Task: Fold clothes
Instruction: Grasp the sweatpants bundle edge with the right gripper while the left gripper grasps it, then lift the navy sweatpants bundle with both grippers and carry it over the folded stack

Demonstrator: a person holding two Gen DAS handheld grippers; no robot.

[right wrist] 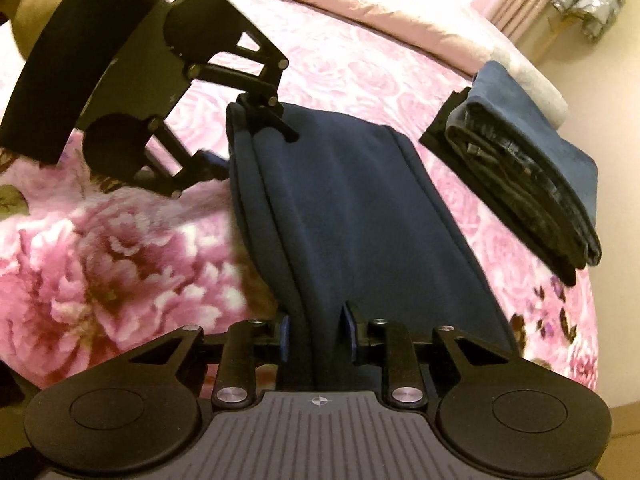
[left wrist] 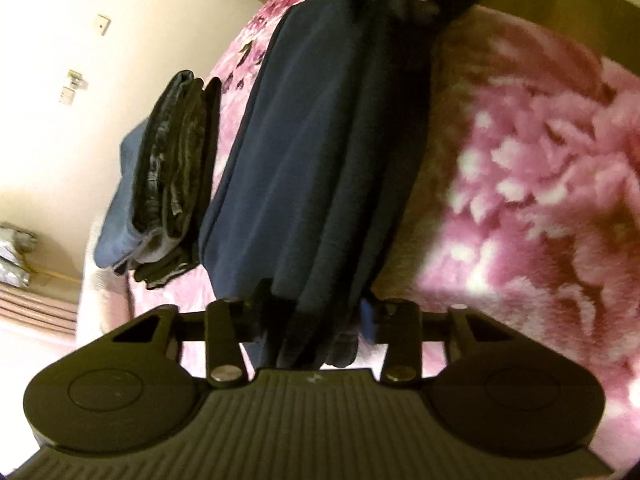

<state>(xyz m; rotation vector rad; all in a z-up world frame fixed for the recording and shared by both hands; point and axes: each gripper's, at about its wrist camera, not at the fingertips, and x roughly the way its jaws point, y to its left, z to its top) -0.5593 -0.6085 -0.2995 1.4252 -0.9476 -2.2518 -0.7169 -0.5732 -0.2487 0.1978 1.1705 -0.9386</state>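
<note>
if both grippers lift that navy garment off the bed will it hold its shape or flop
The navy garment will probably flop: it already sags in soft folds between the left gripper and right gripper. It looks thick and layered, so likely fairly heavy. On the fuzzy blanket it would likely drag rather than slide.

A long folded garment (right wrist: 360, 208) lies on the blanket (right wrist: 100, 248) that covers the bed, stretched between the two grippers. The right gripper (right wrist: 318, 336) clamps its near end in the right wrist view, and the left gripper (right wrist: 256, 128) pinches the far end, at the garment's left corner. A stack (right wrist: 520, 184) of folded clothes sits on the blanket to the right of the garment, apart from it and near the bed's edge, with the wall (left wrist: 60, 120) beyond.
</note>
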